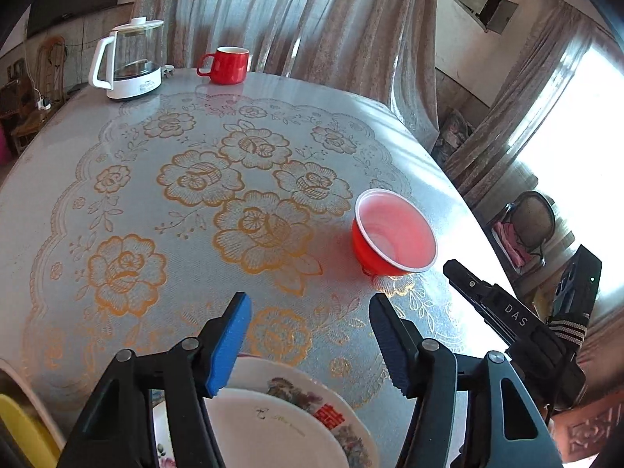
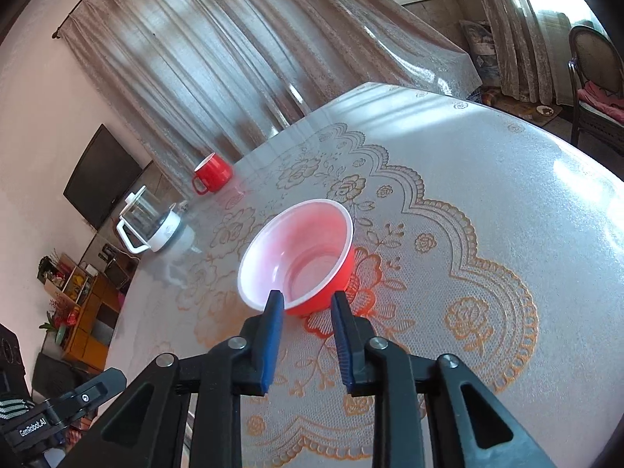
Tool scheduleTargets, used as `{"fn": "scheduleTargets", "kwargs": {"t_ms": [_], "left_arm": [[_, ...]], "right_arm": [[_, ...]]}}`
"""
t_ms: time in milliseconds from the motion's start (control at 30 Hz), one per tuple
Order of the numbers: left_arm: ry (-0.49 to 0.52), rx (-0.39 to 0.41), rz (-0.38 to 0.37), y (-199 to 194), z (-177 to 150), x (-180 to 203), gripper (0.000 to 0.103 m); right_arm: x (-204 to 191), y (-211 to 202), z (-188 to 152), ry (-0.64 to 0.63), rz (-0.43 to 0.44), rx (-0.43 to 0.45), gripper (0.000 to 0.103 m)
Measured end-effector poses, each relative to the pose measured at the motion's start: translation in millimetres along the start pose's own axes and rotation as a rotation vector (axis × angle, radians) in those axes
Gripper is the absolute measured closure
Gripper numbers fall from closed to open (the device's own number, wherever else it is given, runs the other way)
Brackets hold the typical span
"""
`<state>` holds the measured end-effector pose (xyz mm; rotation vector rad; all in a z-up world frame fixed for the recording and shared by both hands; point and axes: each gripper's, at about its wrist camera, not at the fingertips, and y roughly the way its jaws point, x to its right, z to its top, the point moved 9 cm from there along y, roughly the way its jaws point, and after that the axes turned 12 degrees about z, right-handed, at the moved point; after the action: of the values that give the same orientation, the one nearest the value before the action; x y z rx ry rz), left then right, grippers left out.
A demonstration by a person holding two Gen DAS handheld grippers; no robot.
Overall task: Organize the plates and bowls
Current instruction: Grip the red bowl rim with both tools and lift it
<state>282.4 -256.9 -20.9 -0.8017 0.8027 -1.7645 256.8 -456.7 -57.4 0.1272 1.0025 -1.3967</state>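
Currently the red bowl [image 2: 298, 255] is found upright on the tabletop [image 2: 507, 195], toward the right-hand edge, just ahead of the right hand-held gripper [image 2: 306, 302]. Its near rim is lined up w/ the gap between the blue pads; one pad tip is seen against the rim, though contact cannot be confirmed. The right jaws are held partly spread and nothing is pinched.

From the left wrist view, the bowl [image 1: 394, 234] is placed ahead and to the right of the left hand-held gripper [image 1: 310, 314], well apart from it. So the right side is judged much nearer, and a rim pinch there is probably what is called for next. No long axis is offered by a round bowl; approach is set by the rim only.

The left jaws are spread wide, empty, above two stacked plates [image 1: 280, 421] at the near edge.

Writing: "DAS" is read on the right unit's body in the left view, "GenRobot.AI" on the left unit in the right view. A red double-happiness character is printed on the lower plate; the small mark on the upper plate can't be read.

A red mug [image 1: 225, 64] and glass kettle [image 1: 130, 60] are left at the far edge.
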Motion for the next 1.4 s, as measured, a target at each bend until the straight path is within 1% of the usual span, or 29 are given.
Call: {"fn": "scheduleTargets", "kwargs": {"t_ms": [100, 133, 167, 200, 267, 333, 433, 500, 533, 567, 600, 633, 767, 933, 1067, 1167, 1400], "left_arm": [[-0.017, -0.041, -0.016, 20, 9, 13, 0.041], [-0.023, -0.058, -0.027, 27, 12, 17, 0.045], [-0.027, -0.074, -0.038, 34, 14, 21, 0.051], [-0.030, -0.083, -0.044, 40, 18, 25, 0.054], [-0.028, -0.082, -0.040, 51, 24, 32, 0.060], [-0.036, -0.083, -0.067, 60, 31, 40, 0.065], [-0.062, -0.110, -0.110, 75, 36, 51, 0.070], [-0.068, -0.137, -0.108, 88, 35, 56, 0.072], [-0.071, -0.153, -0.105, 93, 33, 57, 0.079], [-0.073, -0.163, -0.109, 97, 31, 58, 0.085], [-0.073, -0.162, -0.114, 97, 30, 59, 0.087], [-0.069, -0.157, -0.116, 96, 29, 59, 0.090], [-0.053, -0.131, -0.099, 83, 25, 53, 0.090], [-0.068, -0.092, -0.071, 61, 21, 32, 0.090], [-0.099, -0.072, -0.068, 37, 14, 10, 0.090], [-0.109, -0.040, -0.039, 18, 6, -7, 0.090], [-0.166, 0.001, -0.020, -21, -15, -53, 0.090]], "right_arm": [[9, 9, 9, 0.015, -0.008, -0.001, 0.079], [13, 13, 11, 0.023, -0.009, -0.002, 0.079], [16, 16, 14, 0.030, -0.010, -0.001, 0.079], [20, 19, 16, 0.036, -0.013, -0.002, 0.079], [26, 25, 19, 0.050, -0.012, -0.006, 0.079], [29, 29, 21, 0.050, -0.011, -0.010, 0.084], [31, 36, 21, 0.049, 0.000, -0.023, 0.090], [32, 40, 19, 0.043, 0.005, -0.034, 0.090], [32, 41, 18, 0.043, 0.009, -0.033, 0.090], [32, 42, 17, 0.044, 0.011, -0.037, 0.090], [31, 43, 16, 0.046, 0.015, -0.039, 0.090], [29, 44, 15, 0.047, 0.023, -0.039, 0.090], [24, 44, 12, 0.041, 0.033, -0.052, 0.090], [8, 46, 1, 0.057, 0.076, -0.076, 0.090], [-13, 43, -11, 0.055, 0.126, -0.092, 0.090], [-32, 40, -21, 0.040, 0.151, -0.107, 0.090], [-81, 35, -50, -0.011, 0.210, -0.148, 0.090]]}}
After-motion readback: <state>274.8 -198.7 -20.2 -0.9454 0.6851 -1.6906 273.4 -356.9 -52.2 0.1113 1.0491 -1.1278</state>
